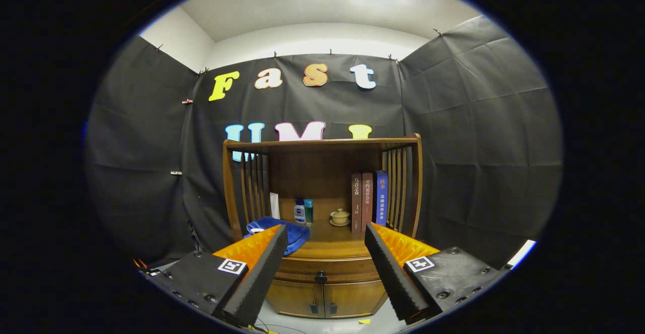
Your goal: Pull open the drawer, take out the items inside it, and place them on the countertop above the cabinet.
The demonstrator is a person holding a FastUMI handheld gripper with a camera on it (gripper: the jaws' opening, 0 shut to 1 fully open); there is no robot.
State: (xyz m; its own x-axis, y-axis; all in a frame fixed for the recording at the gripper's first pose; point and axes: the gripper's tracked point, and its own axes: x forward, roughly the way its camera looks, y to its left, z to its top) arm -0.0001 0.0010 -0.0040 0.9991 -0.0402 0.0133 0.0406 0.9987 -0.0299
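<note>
A brown wooden cabinet (322, 193) stands against the booth wall, some way beyond my fingers. Its drawer (325, 269) is closed, with a small dark knob (320, 276) at its middle, seen between my fingers. The countertop (332, 246) lies just above the drawer. My gripper (325, 237) is open and holds nothing; its fingertips frame the countertop from a distance. The drawer's contents are hidden.
On the countertop lie a blue towel (282, 230), a small blue and white bottle (300, 211), a teal bottle (309, 211), a lidded tea bowl (339, 217) and three upright books (369, 200). Two lower doors (325, 298) sit under the drawer. Slatted side rails flank the shelf.
</note>
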